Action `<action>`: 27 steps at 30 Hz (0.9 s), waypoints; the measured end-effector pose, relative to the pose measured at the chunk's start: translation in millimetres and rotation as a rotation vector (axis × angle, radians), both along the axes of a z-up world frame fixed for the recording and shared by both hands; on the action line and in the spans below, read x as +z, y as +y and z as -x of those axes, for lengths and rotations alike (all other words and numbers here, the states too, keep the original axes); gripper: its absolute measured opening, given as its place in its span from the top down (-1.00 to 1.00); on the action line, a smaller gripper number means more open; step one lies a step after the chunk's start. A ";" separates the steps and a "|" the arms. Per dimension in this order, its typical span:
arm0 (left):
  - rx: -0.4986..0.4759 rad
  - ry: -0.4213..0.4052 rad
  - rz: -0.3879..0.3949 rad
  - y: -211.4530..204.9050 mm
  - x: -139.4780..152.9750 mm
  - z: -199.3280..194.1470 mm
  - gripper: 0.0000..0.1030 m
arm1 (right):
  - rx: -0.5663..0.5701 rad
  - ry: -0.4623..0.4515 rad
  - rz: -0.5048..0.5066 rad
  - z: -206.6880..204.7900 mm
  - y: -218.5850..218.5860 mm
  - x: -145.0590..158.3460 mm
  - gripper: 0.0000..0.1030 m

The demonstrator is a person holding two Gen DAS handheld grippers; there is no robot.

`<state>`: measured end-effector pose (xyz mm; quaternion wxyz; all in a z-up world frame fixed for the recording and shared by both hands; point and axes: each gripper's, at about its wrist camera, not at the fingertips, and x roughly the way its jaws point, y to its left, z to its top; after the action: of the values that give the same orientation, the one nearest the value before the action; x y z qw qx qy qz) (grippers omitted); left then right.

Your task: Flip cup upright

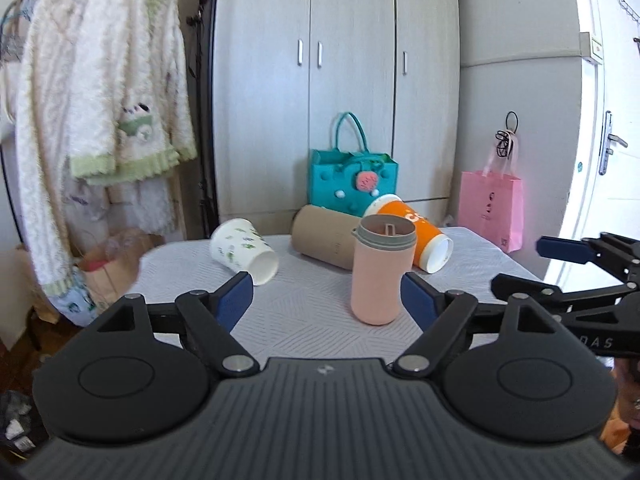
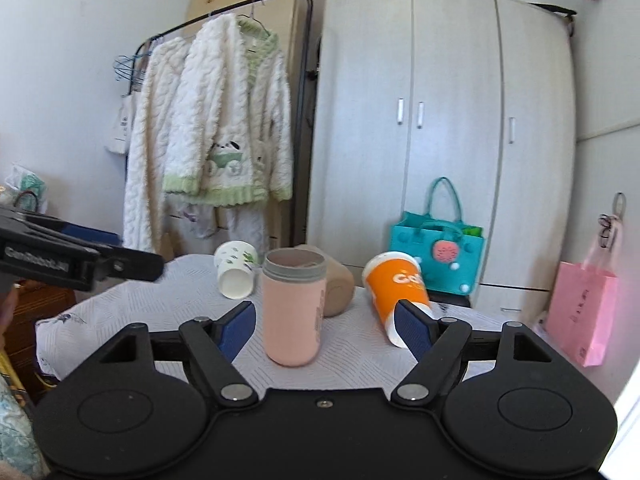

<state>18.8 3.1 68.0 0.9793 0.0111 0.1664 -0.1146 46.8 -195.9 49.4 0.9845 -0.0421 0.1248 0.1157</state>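
A pink cup with a grey rim stands upright on the white table, also in the right wrist view. A white leaf-print cup, a tan cup and an orange cup lie on their sides behind it. My left gripper is open and empty, just short of the pink cup. My right gripper is open and empty, with the pink cup ahead between its fingers, untouched.
A teal bag stands behind the table against a grey wardrobe. A pink paper bag hangs at the right. Fluffy clothes hang on a rack at the left. The right gripper shows at the right edge of the left wrist view.
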 end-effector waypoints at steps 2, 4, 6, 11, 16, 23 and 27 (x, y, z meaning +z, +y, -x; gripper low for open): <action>0.004 -0.003 0.001 2.9 0.7 9.7 -0.64 | -0.014 0.014 -0.034 6.3 -3.6 -1.2 -0.58; 0.004 -0.002 0.008 5.5 0.1 16.8 -0.65 | -0.027 0.020 -0.056 12.3 -5.9 -3.3 -0.58; 0.010 -0.004 0.012 6.5 -1.2 22.7 -0.68 | -0.051 0.010 -0.058 18.9 -5.9 -6.0 -0.62; 0.029 0.007 0.016 3.8 -8.5 28.4 -0.72 | -0.093 0.015 -0.054 28.3 -2.0 -12.7 -0.63; 0.037 0.013 0.024 4.1 -17.2 31.9 -0.78 | -0.090 0.018 -0.069 37.4 1.5 -17.3 -0.63; 0.068 0.008 0.039 6.1 -22.4 34.4 -0.99 | -0.142 -0.010 -0.022 43.5 14.8 -22.7 -0.87; 0.093 0.017 0.011 4.0 -27.5 32.0 -1.00 | -0.172 -0.014 -0.015 43.3 19.8 -24.3 -0.99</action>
<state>-13.2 7.1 40.4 0.9822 -0.0032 0.1742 -0.0697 3.5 -176.1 25.1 0.9919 -0.0245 0.1203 0.0315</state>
